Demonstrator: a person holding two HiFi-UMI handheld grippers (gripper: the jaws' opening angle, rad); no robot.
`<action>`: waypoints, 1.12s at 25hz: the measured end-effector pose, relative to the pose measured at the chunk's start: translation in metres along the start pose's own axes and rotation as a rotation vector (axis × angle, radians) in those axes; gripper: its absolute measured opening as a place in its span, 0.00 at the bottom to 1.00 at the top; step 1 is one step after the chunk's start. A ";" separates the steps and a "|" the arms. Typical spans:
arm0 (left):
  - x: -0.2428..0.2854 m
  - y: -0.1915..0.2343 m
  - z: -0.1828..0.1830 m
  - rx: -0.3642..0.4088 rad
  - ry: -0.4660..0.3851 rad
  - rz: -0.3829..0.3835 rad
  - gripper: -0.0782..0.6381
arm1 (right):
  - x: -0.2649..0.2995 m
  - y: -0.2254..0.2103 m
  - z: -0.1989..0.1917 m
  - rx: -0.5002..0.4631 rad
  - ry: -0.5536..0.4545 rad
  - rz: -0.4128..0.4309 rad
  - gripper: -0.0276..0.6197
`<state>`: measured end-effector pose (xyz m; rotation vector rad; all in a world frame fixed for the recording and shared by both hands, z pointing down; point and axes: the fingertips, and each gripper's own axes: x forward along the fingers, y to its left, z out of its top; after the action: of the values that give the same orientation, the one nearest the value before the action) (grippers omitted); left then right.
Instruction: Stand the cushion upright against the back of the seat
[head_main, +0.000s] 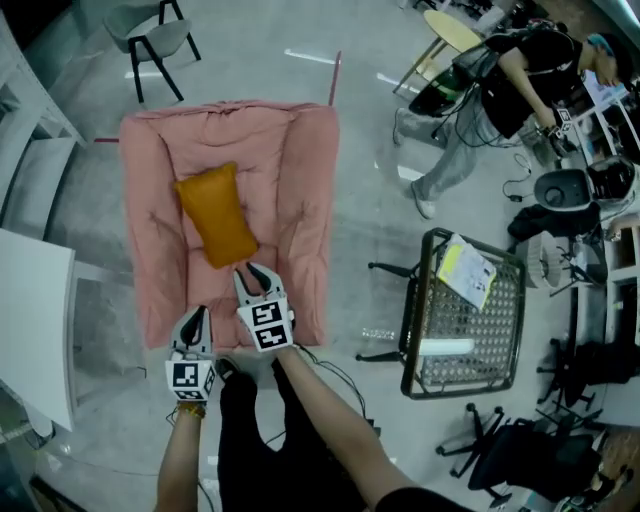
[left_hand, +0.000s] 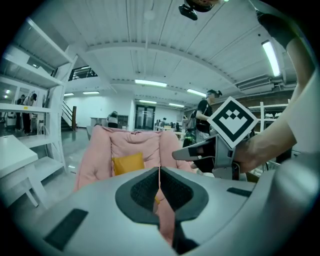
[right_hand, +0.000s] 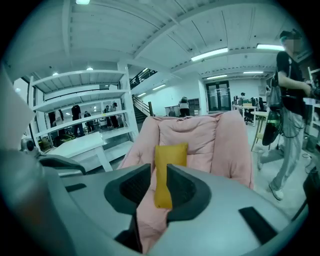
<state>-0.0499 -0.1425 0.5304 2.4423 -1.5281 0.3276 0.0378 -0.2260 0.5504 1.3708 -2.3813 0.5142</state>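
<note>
The left gripper (head_main: 196, 314) and right gripper (head_main: 256, 272) share one build: a smooth grey moulded shell with pale curved jaws; the jaws are lined with dark, finely textured pads (right_hand: 134, 187); behind the jaws of each sits a white marker cube (head_main: 265, 325) printed with black square patterns; the forearms (head_main: 320, 410) are bare; a thin yellowish band (head_main: 190, 409) rings the left wrist; a black short sleeve (head_main: 405, 497) covers the right upper arm; the trousers (head_main: 250, 440) are black; thin dark cables (head_main: 340, 375) trail just right of the legs.
</note>
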 end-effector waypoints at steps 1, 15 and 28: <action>0.000 -0.003 0.009 0.006 -0.007 -0.003 0.13 | -0.007 0.003 0.005 0.000 -0.004 0.006 0.20; -0.014 -0.043 0.124 0.093 -0.101 -0.057 0.13 | -0.106 0.012 0.103 -0.023 -0.136 0.029 0.19; -0.039 -0.074 0.195 0.120 -0.189 -0.120 0.13 | -0.171 0.036 0.150 -0.064 -0.179 0.190 0.19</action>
<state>0.0117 -0.1406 0.3276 2.7134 -1.4625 0.1754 0.0703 -0.1523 0.3350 1.2158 -2.6657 0.3735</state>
